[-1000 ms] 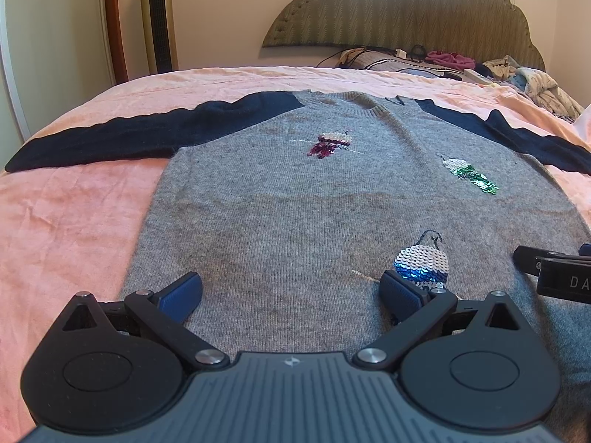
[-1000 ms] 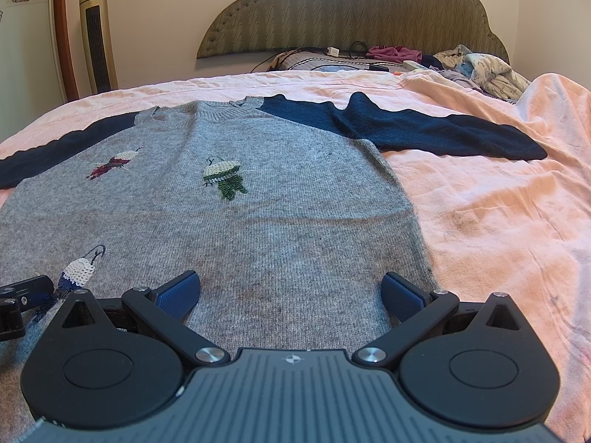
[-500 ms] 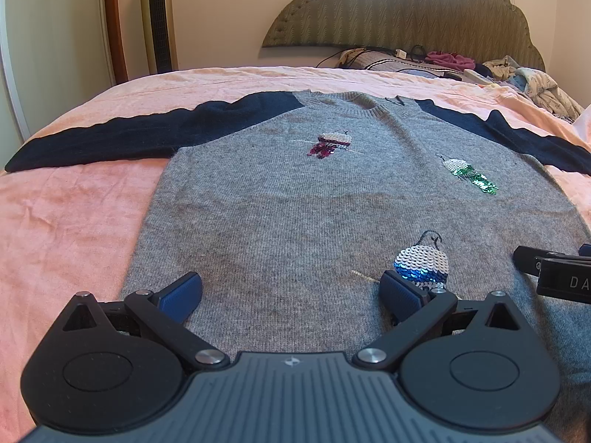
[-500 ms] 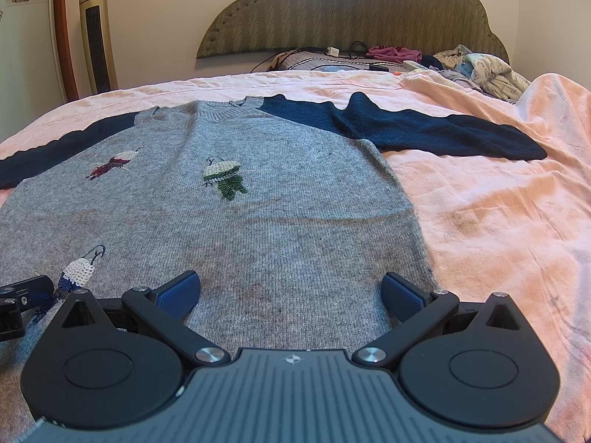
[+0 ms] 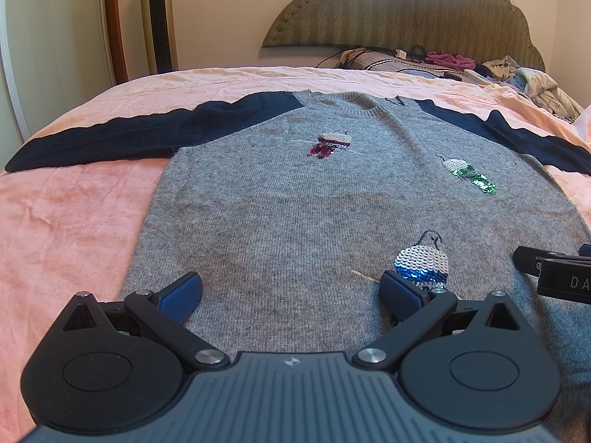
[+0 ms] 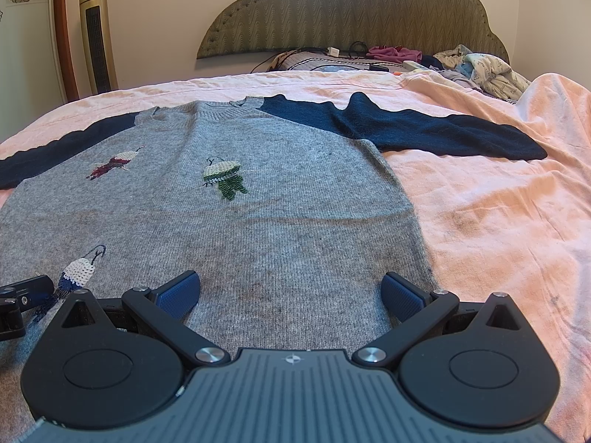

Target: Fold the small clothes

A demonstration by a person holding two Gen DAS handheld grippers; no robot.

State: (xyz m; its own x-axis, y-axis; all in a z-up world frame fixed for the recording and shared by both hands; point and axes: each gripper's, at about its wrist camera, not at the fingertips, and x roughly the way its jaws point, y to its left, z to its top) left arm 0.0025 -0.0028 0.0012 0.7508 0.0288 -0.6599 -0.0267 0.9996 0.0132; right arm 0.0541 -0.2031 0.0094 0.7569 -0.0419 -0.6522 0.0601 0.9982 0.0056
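Note:
A grey knit sweater (image 5: 295, 206) (image 6: 266, 229) with navy sleeves and sequin patches lies flat, face up, on a pink bedspread (image 5: 66, 229), its neck toward the headboard. Both sleeves are spread out sideways: the left sleeve (image 5: 110, 140) and the right sleeve (image 6: 424, 129). My left gripper (image 5: 291, 291) hovers open over the hem near its left side. My right gripper (image 6: 291, 291) stands open over the hem near the right edge. Nothing sits between either pair of blue pads. Each gripper's tip shows at the edge of the other's view.
A pile of loose clothes (image 6: 480, 70) and cables lies by the padded headboard (image 6: 351, 11). A tall tower fan (image 5: 157, 18) stands against the wall at left. The bedspread (image 6: 498, 221) bunches up at the right.

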